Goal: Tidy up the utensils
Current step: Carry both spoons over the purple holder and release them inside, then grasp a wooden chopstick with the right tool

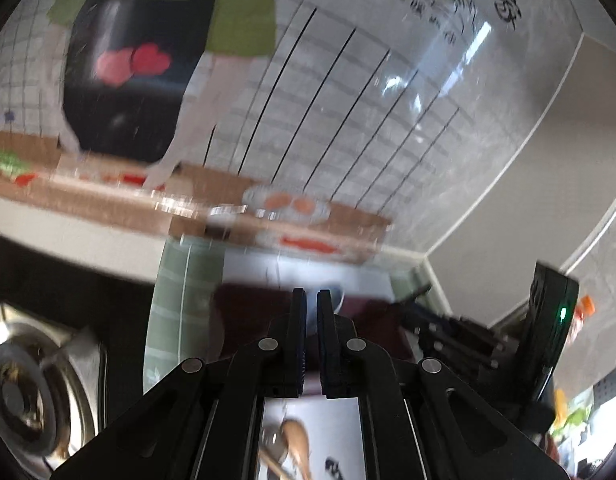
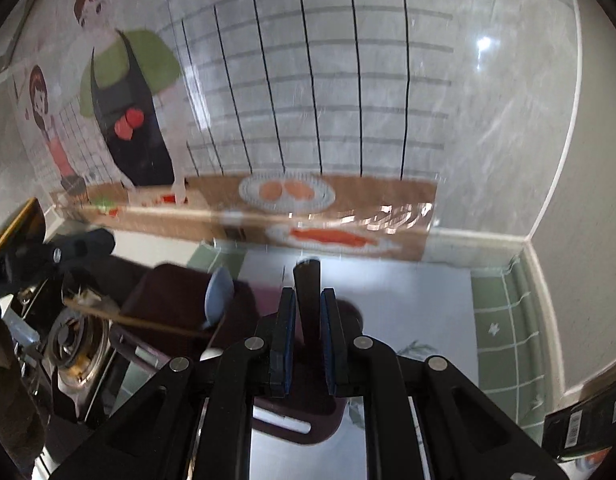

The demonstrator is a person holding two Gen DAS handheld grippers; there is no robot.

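My right gripper [image 2: 307,300] is shut on a dark flat utensil handle [image 2: 307,292] that stands up between its blue pads. It is held above a dark maroon utensil holder [image 2: 180,304]. A pale blue spoon [image 2: 218,294] and a thin wooden stick [image 2: 132,322] lean in that holder. My left gripper [image 1: 311,300] is nearly shut with nothing visible between its pads, pointing at the same maroon holder [image 1: 244,312]. Below the left gripper, wooden utensils [image 1: 298,444] lie on a white surface. The other gripper [image 1: 460,332] shows at the right of the left wrist view.
A gas stove burner [image 2: 74,340] sits at the left, also in the left wrist view [image 1: 24,396]. A white mat [image 2: 408,300] lies on a green checked cloth [image 2: 508,328]. A cartoon kitchen poster [image 2: 308,100] covers the wall behind. A black device [image 2: 584,424] is at the lower right.
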